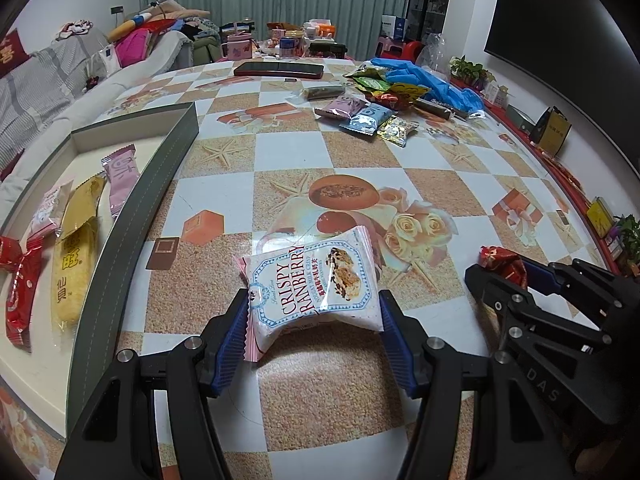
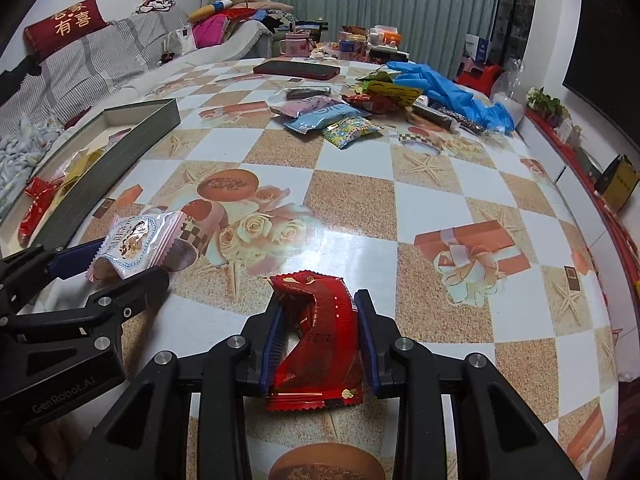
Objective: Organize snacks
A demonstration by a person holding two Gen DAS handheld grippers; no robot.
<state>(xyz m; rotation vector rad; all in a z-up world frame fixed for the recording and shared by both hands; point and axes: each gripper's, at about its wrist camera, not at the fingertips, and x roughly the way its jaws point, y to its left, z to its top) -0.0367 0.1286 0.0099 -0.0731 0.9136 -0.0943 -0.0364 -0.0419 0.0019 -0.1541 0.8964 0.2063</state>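
Observation:
My left gripper (image 1: 314, 312) is shut on a white and pink cranberry crisp packet (image 1: 316, 284) and holds it above the table; the packet also shows in the right wrist view (image 2: 134, 242). My right gripper (image 2: 318, 320) is shut on a red snack packet (image 2: 316, 340), which also shows in the left wrist view (image 1: 502, 262). The grey box (image 1: 132, 216) at the left holds red (image 1: 18, 292), yellow (image 1: 76, 256) and pink (image 1: 120, 180) packets. A pile of loose snacks (image 1: 368, 114) lies at the far right of the table.
A blue glove (image 2: 452, 92) lies beside the snack pile. A dark phone (image 2: 296, 70) lies at the far side of the table (image 2: 400, 208). Cups and jars (image 2: 352, 46) stand behind it. A sofa (image 2: 92, 60) runs along the left.

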